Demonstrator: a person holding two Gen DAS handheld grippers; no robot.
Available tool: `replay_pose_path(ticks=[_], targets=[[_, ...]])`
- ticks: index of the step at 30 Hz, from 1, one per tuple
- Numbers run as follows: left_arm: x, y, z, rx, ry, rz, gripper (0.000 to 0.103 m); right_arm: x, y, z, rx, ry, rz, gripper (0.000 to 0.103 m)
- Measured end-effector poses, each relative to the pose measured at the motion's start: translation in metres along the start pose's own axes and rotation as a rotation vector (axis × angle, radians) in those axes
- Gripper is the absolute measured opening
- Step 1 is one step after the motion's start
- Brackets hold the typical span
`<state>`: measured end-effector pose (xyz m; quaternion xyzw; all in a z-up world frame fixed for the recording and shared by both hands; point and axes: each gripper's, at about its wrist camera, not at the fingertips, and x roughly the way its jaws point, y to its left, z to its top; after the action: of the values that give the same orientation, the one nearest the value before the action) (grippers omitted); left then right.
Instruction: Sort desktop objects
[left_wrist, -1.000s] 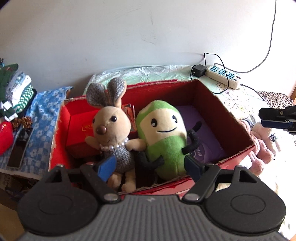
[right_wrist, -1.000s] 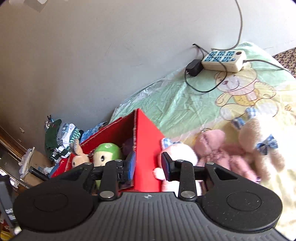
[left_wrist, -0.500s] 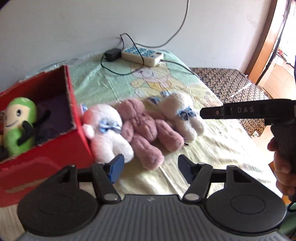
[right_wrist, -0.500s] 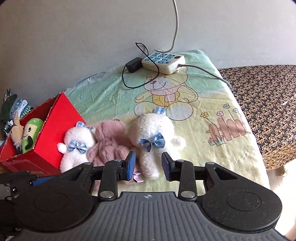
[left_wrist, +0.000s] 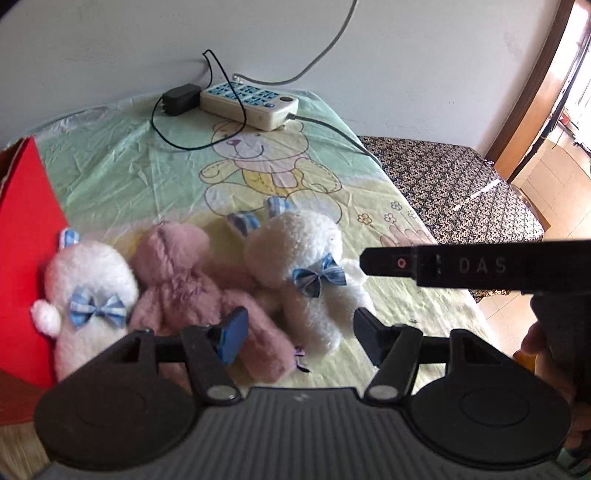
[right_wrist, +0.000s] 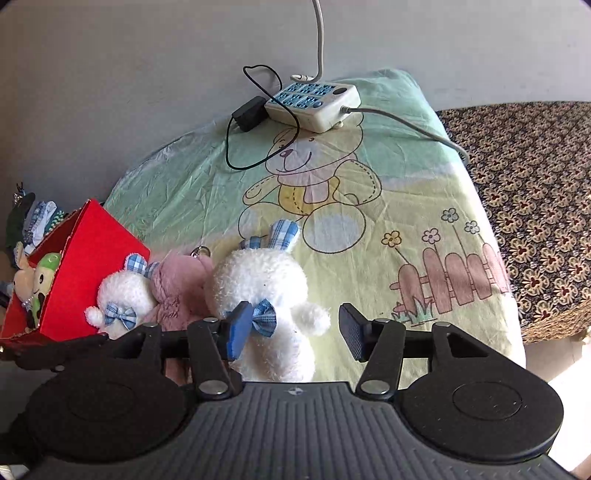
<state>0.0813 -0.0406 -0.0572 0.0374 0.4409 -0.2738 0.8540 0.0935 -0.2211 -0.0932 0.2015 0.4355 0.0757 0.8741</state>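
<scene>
Right wrist view: large white plush rabbit (right_wrist: 264, 291), blue checked bow at the neck, lying on the printed bedsheet (right_wrist: 388, 192), rightmost in a row of three toys. Right gripper (right_wrist: 291, 332) low over it, fingers spread wide and gripping nothing; the blue-padded finger (right_wrist: 238, 328) overlaps the bow, the other finger stands over bare sheet to the rabbit's right. Pink plush bear (right_wrist: 177, 288) touching the rabbit's left side; small white plush rabbit (right_wrist: 123, 295) next, pressed against the wall of the red cardboard box (right_wrist: 88, 266). Box contents: green plush figure (right_wrist: 46, 269) and beige plush bunny (right_wrist: 20, 277), both only partly seen. Open sheet to the right of the toys as far as the bed edge, with a patterned brown cover (right_wrist: 535, 192) beyond it. Power strip (right_wrist: 314, 101) and black adapter (right_wrist: 249, 112) with cords near the wall, well apart from the toys. Left wrist view: left gripper (left_wrist: 299, 334) fingers likewise spread and gripping nothing, over the pink bear's leg and the large rabbit's lower body; the right gripper's black body crosses in from the right.
</scene>
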Motion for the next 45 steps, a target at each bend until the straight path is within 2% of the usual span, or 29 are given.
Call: replay_pose_path(ticks=[7, 12, 16, 20, 23, 24, 26, 27, 28, 30, 34, 36, 41, 43, 44, 45], targets=[[0.042, -0.006, 0.01, 0.001, 0.064, -0.004, 0.064, 0.038, -0.016, 0.012, 0.064, 0.127, 0.149, 0.058], [0.054, -0.006, 0.014, -0.012, 0.073, -0.018, 0.065, 0.055, -0.018, 0.013, 0.102, 0.158, 0.213, 0.069], [0.06, -0.011, 0.016, 0.011, 0.074, -0.003, 0.067, 0.061, -0.02, 0.015, 0.107, 0.169, 0.245, 0.067], [0.061, -0.008, 0.017, -0.003, 0.078, -0.012, 0.067, 0.054, -0.023, 0.012, 0.12, 0.156, 0.26, 0.055], [0.056, -0.014, 0.015, 0.033, 0.069, -0.004, 0.063, 0.038, -0.027, 0.006, 0.132, 0.123, 0.25, 0.046], [0.052, -0.018, 0.014, 0.048, 0.064, -0.001, 0.061, 0.031, -0.029, 0.003, 0.142, 0.11, 0.256, 0.028], [0.043, -0.024, 0.012, 0.073, 0.054, -0.002, 0.052, 0.018, -0.033, -0.003, 0.165, 0.091, 0.264, 0.01], [0.038, -0.027, 0.011, 0.081, 0.051, -0.006, 0.045, 0.012, -0.035, -0.005, 0.176, 0.081, 0.268, 0.009], [0.033, -0.029, 0.011, 0.081, 0.05, -0.021, 0.045, 0.009, -0.036, -0.008, 0.18, 0.084, 0.257, 0.009], [0.026, -0.031, 0.008, 0.07, 0.062, -0.073, 0.044, 0.006, -0.038, -0.015, 0.182, 0.095, 0.232, 0.01], [0.023, -0.04, -0.009, 0.118, 0.091, -0.088, 0.043, -0.003, -0.039, -0.022, 0.183, 0.079, 0.213, 0.018], [0.02, -0.043, -0.021, 0.14, 0.112, -0.097, 0.043, -0.006, -0.042, -0.02, 0.198, 0.055, 0.2, 0.032], [0.009, -0.043, -0.038, 0.173, 0.11, -0.057, 0.047, 0.004, -0.054, -0.008, 0.268, 0.022, 0.182, 0.042], [0.003, -0.041, -0.038, 0.168, 0.093, -0.048, 0.053, 0.018, -0.056, -0.006, 0.296, 0.048, 0.207, 0.053], [0.0, -0.04, -0.038, 0.164, 0.084, -0.044, 0.056, 0.025, -0.056, -0.006, 0.31, 0.067, 0.216, 0.062], [-0.001, -0.038, -0.036, 0.157, 0.077, -0.039, 0.06, 0.03, -0.056, -0.007, 0.331, 0.088, 0.242, 0.065]])
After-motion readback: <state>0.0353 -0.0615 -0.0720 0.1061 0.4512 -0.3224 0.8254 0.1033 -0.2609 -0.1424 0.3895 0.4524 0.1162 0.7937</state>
